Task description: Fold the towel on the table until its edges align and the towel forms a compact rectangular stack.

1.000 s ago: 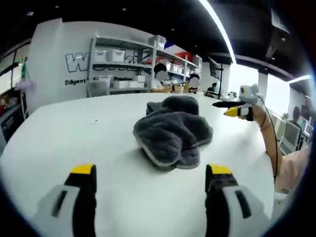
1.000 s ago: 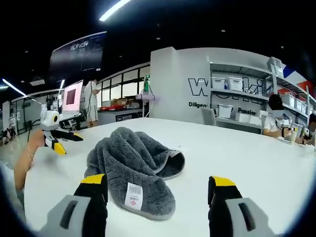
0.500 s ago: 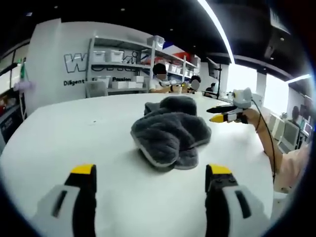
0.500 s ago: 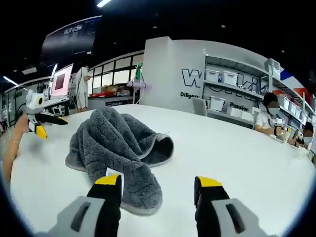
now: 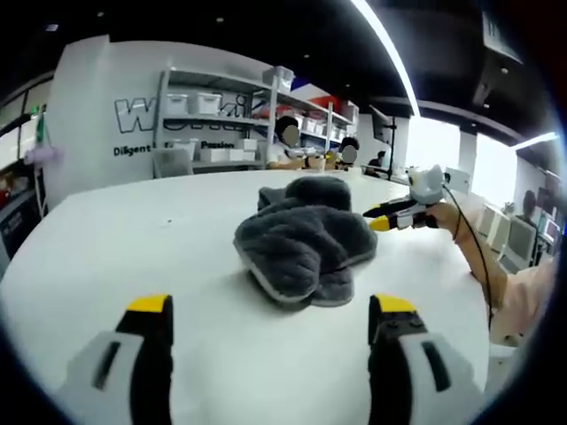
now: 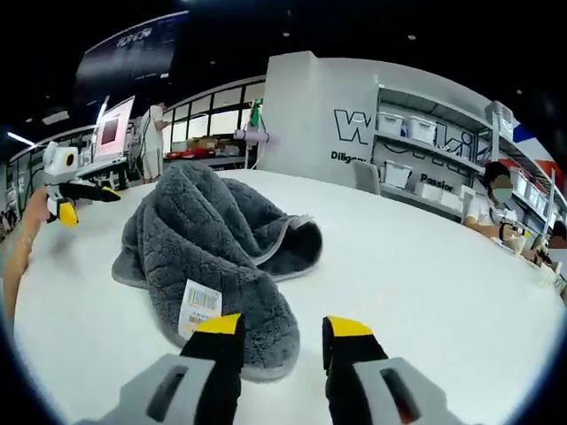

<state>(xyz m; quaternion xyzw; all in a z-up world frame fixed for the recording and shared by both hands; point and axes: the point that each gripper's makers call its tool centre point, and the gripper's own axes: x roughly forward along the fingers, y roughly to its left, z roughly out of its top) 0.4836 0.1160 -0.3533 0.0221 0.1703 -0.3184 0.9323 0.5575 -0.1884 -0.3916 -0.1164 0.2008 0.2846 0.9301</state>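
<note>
The towel (image 6: 217, 248) lies crumpled in a loose heap near the middle of the white surface (image 6: 425, 266), dark grey, plush, with a paler stitched border and a white barcode tag (image 6: 200, 305) on its near lobe. In the right gripper view the right gripper (image 6: 282, 329) sits just at that near lobe, its yellow-tipped jaws narrowly apart, the left-hand one in front of the towel's edge; whether it touches the cloth cannot be told. In the left gripper view the left gripper (image 5: 270, 308) has its jaws wide apart, short of the towel (image 5: 304, 239). Bare surface surrounds the heap. White bins (image 5: 199, 100) stand on the background shelves (image 5: 232, 119); their contents are hidden.
</note>
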